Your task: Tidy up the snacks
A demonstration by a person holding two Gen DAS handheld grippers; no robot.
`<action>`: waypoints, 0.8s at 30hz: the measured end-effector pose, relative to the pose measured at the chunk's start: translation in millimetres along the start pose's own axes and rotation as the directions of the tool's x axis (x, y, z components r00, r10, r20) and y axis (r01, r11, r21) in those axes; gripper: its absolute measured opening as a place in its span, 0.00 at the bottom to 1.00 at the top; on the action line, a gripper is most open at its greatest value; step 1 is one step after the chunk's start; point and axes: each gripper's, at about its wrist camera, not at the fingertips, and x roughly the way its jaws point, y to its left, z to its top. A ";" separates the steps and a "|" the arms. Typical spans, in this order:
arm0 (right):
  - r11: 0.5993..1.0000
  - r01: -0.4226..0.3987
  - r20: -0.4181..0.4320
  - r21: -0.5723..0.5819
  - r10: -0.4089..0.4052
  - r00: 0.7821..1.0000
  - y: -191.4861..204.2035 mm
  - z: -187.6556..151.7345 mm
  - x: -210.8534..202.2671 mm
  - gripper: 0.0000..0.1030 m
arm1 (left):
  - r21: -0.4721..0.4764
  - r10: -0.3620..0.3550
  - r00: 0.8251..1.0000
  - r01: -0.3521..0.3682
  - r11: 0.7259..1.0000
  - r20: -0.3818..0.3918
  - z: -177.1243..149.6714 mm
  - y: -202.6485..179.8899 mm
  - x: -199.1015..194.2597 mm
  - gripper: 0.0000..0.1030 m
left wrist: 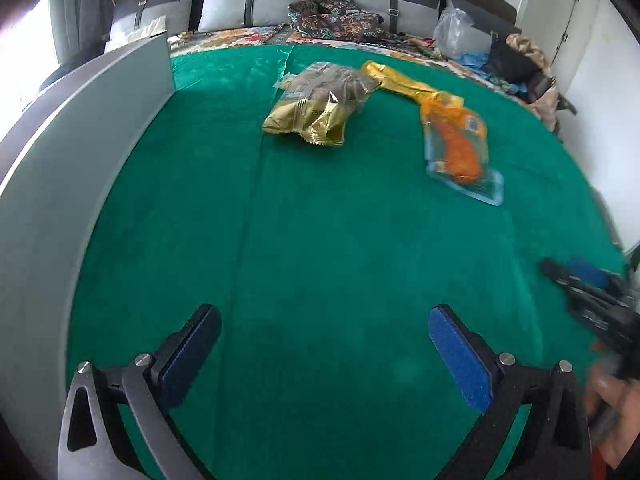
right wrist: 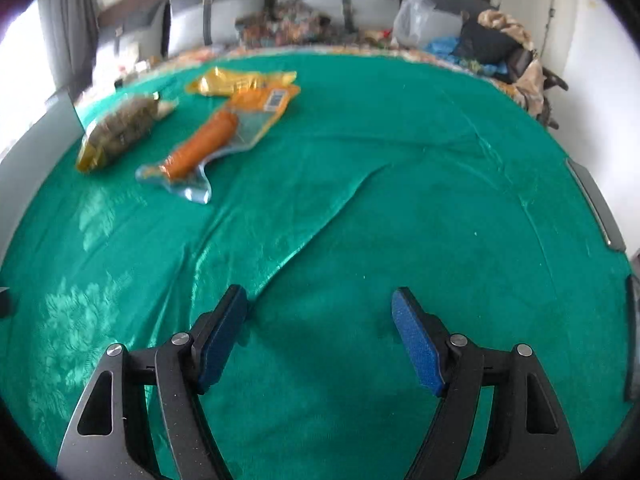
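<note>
Both claws, left claw (left wrist: 324, 330) and right claw (right wrist: 318, 310), gape empty; you risk dragging the slick green cloth (left wrist: 320, 240) and scattering the snack packets (left wrist: 316, 108).

A home, most likely a bedroom or living room: grey cushions (left wrist: 256, 2) line a padded back, with a patterned blanket (left wrist: 336, 14), a plastic bag (left wrist: 456, 28) and heaped clothes (right wrist: 500, 48) beyond the green cloth (left wrist: 320, 240). White cupboard doors (left wrist: 576, 24) and a curtain (right wrist: 68, 20) flank it.
</note>
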 end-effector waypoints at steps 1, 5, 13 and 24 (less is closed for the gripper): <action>1.000 0.002 0.002 0.004 -0.002 1.000 1.2 1.4 -1.7 0.76 | 0.002 0.013 1.000 -0.013 1.000 0.005 4.1 -1.5 7.1 0.99; 1.000 0.019 -0.007 0.019 -0.019 1.000 3.3 5.1 1.4 0.80 | 0.022 0.058 0.998 -0.059 0.998 0.020 19.5 -5.2 33.2 0.99; 0.998 0.036 -0.018 0.048 -0.035 0.999 -0.9 1.9 -0.6 0.89 | 0.041 0.073 0.996 -0.075 0.996 0.053 43.8 5.5 52.6 1.00; 0.998 0.036 -0.018 0.048 -0.035 0.999 -1.1 1.9 -1.2 0.89 | 0.039 0.073 0.996 -0.076 0.996 0.055 43.8 5.7 52.6 1.00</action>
